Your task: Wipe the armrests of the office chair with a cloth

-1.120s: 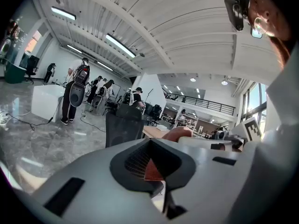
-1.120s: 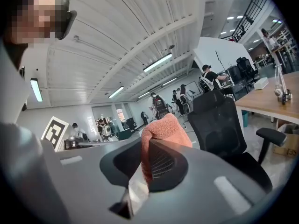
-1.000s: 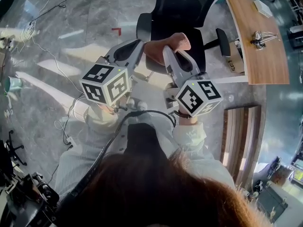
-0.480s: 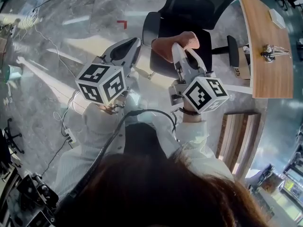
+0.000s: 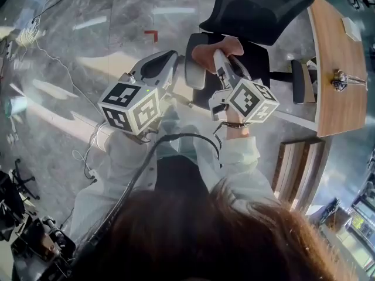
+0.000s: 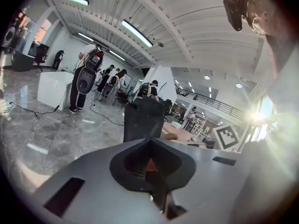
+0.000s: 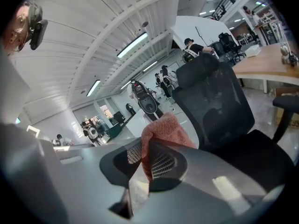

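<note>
My right gripper (image 5: 218,56) has its jaws clamped on the pink cloth (image 5: 205,54), with a bunched fold standing out past the tips. It hangs over the seat of the office chair (image 5: 261,7), just beside the grey left armrest (image 5: 194,69); I cannot tell whether cloth and pad touch. My left gripper (image 5: 170,57) sits left of that armrest with its jaws closed together on nothing. To wipe well, I judge I should lower the fold flat onto the pad and drag it along the whole length with steady pressure. The grip must be firm so the cloth does not slip out. The right armrest (image 5: 300,82), near the wooden worktop (image 5: 334,107), looks untouched.
</note>
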The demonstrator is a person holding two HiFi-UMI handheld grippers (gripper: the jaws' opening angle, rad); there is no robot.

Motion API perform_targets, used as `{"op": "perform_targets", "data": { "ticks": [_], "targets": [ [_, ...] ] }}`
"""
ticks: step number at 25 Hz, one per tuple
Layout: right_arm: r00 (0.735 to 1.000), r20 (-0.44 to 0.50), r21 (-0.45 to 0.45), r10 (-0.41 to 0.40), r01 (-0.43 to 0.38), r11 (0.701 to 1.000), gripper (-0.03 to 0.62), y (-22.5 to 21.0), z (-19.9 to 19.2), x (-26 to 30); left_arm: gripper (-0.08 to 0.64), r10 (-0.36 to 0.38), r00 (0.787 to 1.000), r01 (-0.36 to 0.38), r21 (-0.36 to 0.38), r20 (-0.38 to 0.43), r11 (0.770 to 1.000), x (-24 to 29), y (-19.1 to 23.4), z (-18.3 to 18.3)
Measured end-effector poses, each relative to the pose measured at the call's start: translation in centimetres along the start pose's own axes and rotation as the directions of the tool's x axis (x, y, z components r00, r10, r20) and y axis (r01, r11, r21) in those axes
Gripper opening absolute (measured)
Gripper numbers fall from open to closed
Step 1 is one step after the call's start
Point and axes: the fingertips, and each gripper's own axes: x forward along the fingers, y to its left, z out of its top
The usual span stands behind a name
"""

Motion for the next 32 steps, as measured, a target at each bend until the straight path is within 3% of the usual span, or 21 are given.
{"op": "perform_targets", "data": {
  "ticks": [4,7,11,19,25,28,29,32],
  "targets": [
    [0.999,-0.011,0.204,-0.047,0.049,0.978,0.025,-3.9,-0.9,6.6,0.002,-0.007,0.999,0.006,-0.033,-0.04,0.999,2.2,2.8,-0.5],
    [0.995,-0.015,0.347,-0.096,0.095,0.933,0.025,-7.1,-1.2,10.7,0.002,-0.014,0.998,0.011,-0.049,-0.065,0.999,4.0,4.2,-1.0],
    [0.985,-0.049,0.466,-0.167,0.17,0.868,0.025,-11.2,-2.3,13.8,0.003,-0.004,0.997,-0.002,-0.073,-0.078,0.997,5.2,5.3,-1.7],
    [0.938,-0.249,0.604,-0.239,0.344,0.719,0.025,-16.2,-10.0,15.0,0.003,0.02,0.996,-0.029,-0.109,-0.091,0.994,7.4,8.0,-1.6],
    [0.915,-0.332,0.652,-0.23,0.399,0.645,0.025,-17.6,-13.4,13.5,0.003,0.023,0.996,-0.033,-0.113,-0.088,0.993,7.8,7.3,-1.7],
    [0.9,-0.377,0.622,-0.22,0.422,0.66,0.025,-17.9,-13.7,14.0,0.003,0.02,0.996,-0.03,-0.116,-0.089,0.993,8.4,7.4,-1.7],
    [0.892,-0.399,0.592,-0.214,0.428,0.683,0.025,-17.9,-13.8,14.0,0.003,0.019,0.996,-0.029,-0.117,-0.086,0.993,8.4,7.3,-1.7],
    [0.851,-0.488,0.439,-0.194,0.432,0.788,0.025,-17.0,-14.1,13.6,0.003,0.02,0.996,-0.03,-0.122,-0.084,0.992,7.8,6.8,-1.7]
  ]
}}
